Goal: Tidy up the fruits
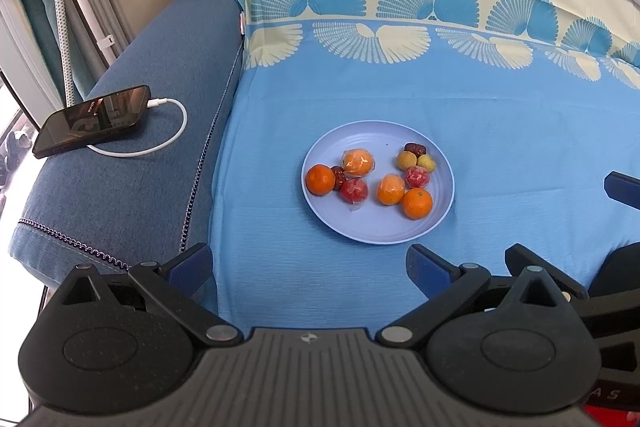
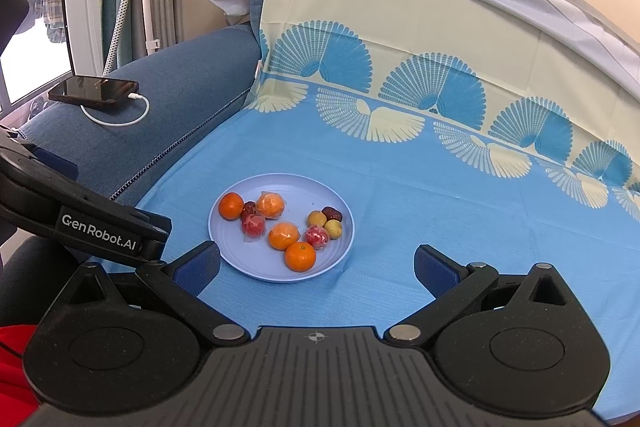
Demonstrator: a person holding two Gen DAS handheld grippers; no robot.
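Note:
A pale blue plate (image 1: 360,231) (image 2: 240,259) lies on the blue cloth and holds several fruits. Two bare mandarins (image 1: 320,179) (image 2: 300,256) sit at its left and near edges. Wrapped orange pieces (image 1: 358,161) (image 2: 271,205), wrapped red fruits (image 1: 354,190) (image 2: 317,236), two small yellow fruits (image 1: 405,160) (image 2: 333,229) and dark red dates (image 1: 416,148) (image 2: 332,213) fill the middle. My left gripper (image 1: 308,267) hangs open short of the plate. My right gripper (image 2: 318,267) is open too, its left finger beside the plate's near rim. Nothing is held.
A dark phone (image 1: 92,121) (image 2: 94,90) with a white charging cable (image 1: 168,135) rests on the blue sofa arm (image 1: 132,167) at left. The patterned cloth (image 1: 440,87) runs up the backrest behind the plate. The other gripper's body (image 2: 80,211) crosses the left edge.

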